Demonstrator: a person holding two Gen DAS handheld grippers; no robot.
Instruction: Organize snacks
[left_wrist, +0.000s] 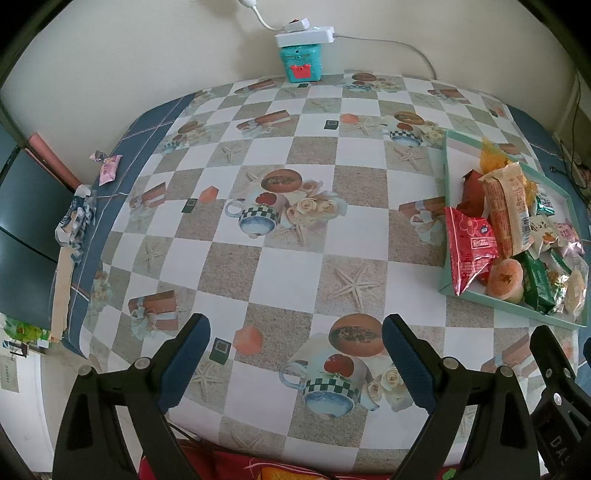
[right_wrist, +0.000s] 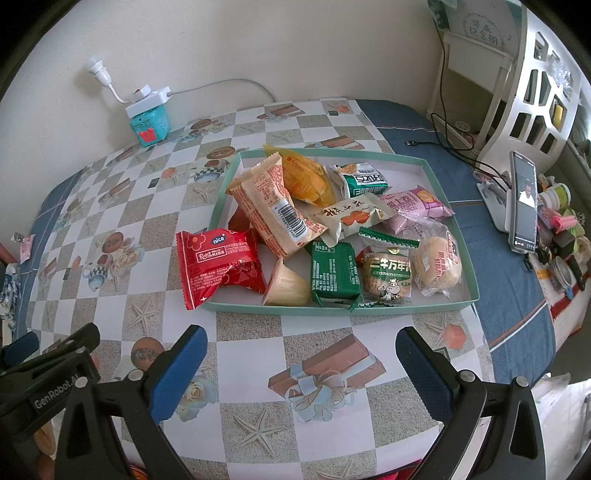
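A shallow teal tray sits on the checkered table, filled with several wrapped snacks. A red packet hangs over its left rim. A long orange-and-cream packet, a green packet, a jelly cup and a bagged bun lie inside. The tray also shows at the right of the left wrist view. A pink wrapped candy lies at the table's far left edge. My left gripper is open and empty over the table. My right gripper is open and empty, in front of the tray.
A teal box with a white power strip on top stands at the back wall. A crumpled blue-white wrapper lies on the left table edge. A phone on a stand, cables and small clutter sit at the right.
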